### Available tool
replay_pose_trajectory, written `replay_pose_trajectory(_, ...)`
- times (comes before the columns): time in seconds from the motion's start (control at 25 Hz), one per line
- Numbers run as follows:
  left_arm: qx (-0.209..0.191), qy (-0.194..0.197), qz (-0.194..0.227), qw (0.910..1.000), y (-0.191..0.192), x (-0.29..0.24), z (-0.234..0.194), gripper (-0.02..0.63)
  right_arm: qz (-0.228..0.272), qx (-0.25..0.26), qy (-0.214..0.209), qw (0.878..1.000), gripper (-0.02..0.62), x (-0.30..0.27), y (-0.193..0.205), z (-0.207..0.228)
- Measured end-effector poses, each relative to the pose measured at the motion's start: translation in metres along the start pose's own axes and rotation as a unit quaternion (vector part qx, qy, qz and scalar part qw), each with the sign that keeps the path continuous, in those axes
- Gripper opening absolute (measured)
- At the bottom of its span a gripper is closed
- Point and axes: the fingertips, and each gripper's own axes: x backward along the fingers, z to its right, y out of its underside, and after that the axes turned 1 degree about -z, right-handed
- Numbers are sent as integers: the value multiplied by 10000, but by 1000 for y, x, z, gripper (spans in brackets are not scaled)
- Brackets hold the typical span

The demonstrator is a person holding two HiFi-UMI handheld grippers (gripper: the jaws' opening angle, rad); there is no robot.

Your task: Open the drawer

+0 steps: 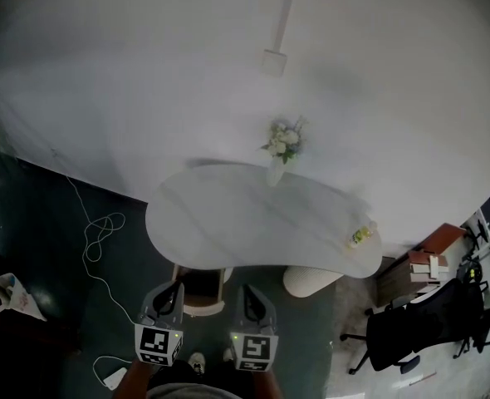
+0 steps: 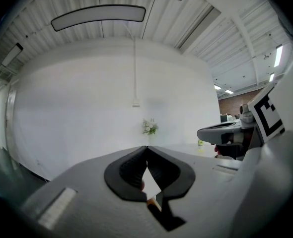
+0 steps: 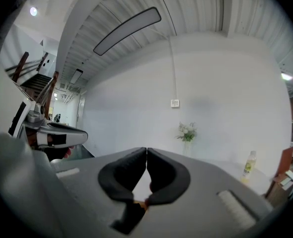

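Up close, the left gripper (image 2: pixel 147 148) had its two jaws pressed together, with nothing between them. Beside it, the right gripper (image 3: pixel 146 150) had its jaws shut tight too, and it held nothing. Just ahead of the left jaws and lower down, a small cabinet (image 1: pixel 202 293) sat tucked under the near edge of a white table (image 1: pixel 228 223). It was not clear if the drawer was in it. Off to the left of the jaws, a thin white cord (image 1: pixel 95 239) lay looped on the dark floor (image 1: pixel 29 223). Farther ahead and to the right, a little bottle (image 1: pixel 361 236) stood on the table. Straight ahead, at the table's far edge, stood a vase of white flowers (image 1: pixel 283 144) against the white wall (image 1: pixel 145 81).
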Motion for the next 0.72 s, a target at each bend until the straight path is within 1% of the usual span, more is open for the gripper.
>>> replay_pose_trajectory(0.24,0,27,40,10000,-3,0,-1,11,32,58,54,10000,5,1,-2,2)
replay_pose_trajectory(0.4,33,-1,0,10000,-1,1,-4,11,0,102,32,9999,5,1,-2,1)
replay_pose_trajectory(0.72,39,6,55,10000,-2,0,-5,11,-22,107,-41,9999,5,-2,0,-5)
